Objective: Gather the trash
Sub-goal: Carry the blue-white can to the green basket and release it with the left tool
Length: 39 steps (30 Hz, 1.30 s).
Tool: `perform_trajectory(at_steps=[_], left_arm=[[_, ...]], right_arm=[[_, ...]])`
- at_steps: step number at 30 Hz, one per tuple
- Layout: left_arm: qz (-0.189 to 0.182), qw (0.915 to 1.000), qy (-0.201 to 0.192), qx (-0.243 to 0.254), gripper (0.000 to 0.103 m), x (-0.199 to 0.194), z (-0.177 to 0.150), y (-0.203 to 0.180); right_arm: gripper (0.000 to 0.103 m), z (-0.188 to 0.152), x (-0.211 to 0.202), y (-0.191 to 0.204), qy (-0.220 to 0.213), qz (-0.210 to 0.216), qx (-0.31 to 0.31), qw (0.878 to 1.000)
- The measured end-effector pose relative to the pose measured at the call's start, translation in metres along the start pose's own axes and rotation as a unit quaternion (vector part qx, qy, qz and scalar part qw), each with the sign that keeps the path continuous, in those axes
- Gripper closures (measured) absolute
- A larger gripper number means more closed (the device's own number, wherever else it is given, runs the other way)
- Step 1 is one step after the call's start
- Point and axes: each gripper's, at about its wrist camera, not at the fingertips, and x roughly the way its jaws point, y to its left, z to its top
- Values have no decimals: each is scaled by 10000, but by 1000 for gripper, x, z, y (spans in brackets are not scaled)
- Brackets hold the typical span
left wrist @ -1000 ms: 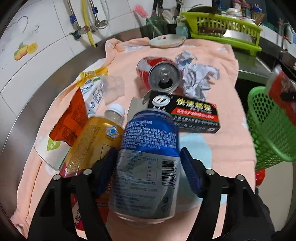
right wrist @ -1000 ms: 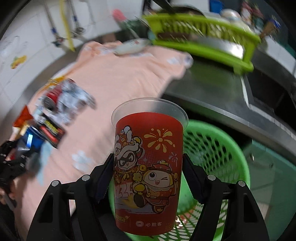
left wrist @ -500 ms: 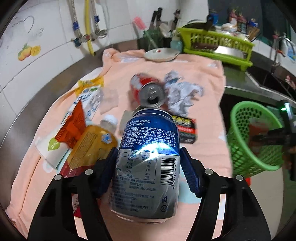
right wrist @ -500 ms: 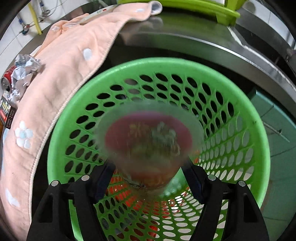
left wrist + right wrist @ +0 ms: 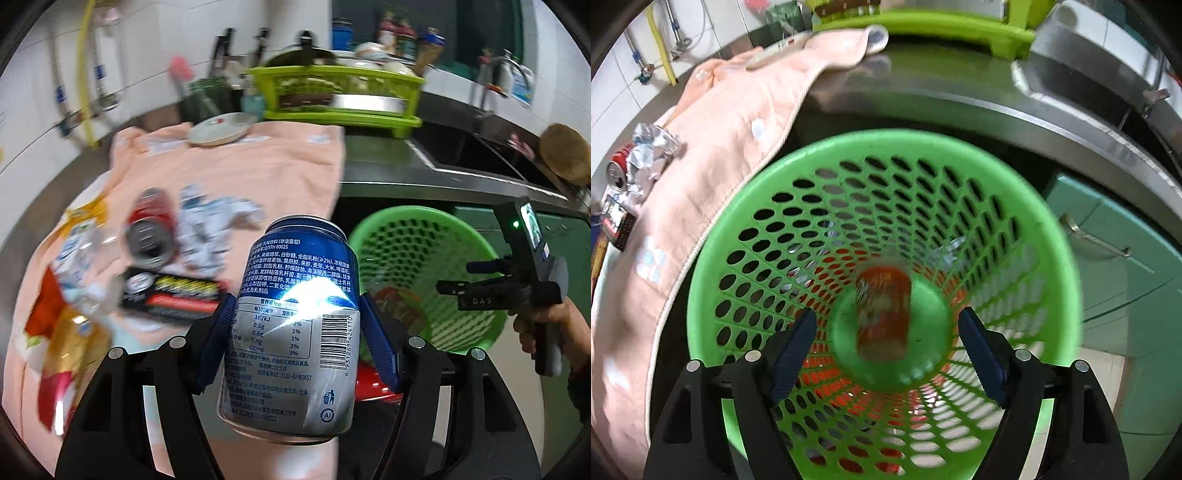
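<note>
So one red cup [image 5: 883, 314] lies in the green basket [image 5: 713, 258]; my right gripper [image 5: 886, 350] hangs above it, jaws apart; my left gripper [image 5: 295, 339] clamps the blue can [image 5: 291, 332]; red can [image 5: 151, 232], foil [image 5: 207, 229] and black box [image 5: 173, 295] wait on the towel [image 5: 258, 166].

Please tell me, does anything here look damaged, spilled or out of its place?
No spill is visible. The red can lies on its side on the pink towel, beside crumpled foil. The red cup lies blurred at the bottom of the green basket; this is where trash belongs.
</note>
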Motion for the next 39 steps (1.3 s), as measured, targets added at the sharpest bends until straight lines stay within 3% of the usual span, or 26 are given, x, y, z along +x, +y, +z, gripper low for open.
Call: perform_trajectory(at_steps=[9, 20, 23, 28, 39], left_arm=[[-543, 9972, 332, 389, 37, 47, 19, -80], [-715, 9923, 852, 540, 33, 104, 22, -133], [-799, 9918, 882, 472, 21, 107, 21, -135], [-732, 9923, 863, 502, 21, 100, 18, -134], [-355, 9985, 388, 137, 21, 44, 15, -84]], right_arm=[[24, -20, -69, -38, -633, -35, 219, 9978], [21, -41, -107, -72, -1016, -83, 585, 9931], [21, -46, -109, -76, -1019, -80, 618, 9928], [21, -49, -107, -77, -993, -36, 658, 9929], [21, -36, -113, -41, -1090, 140, 326, 9934]])
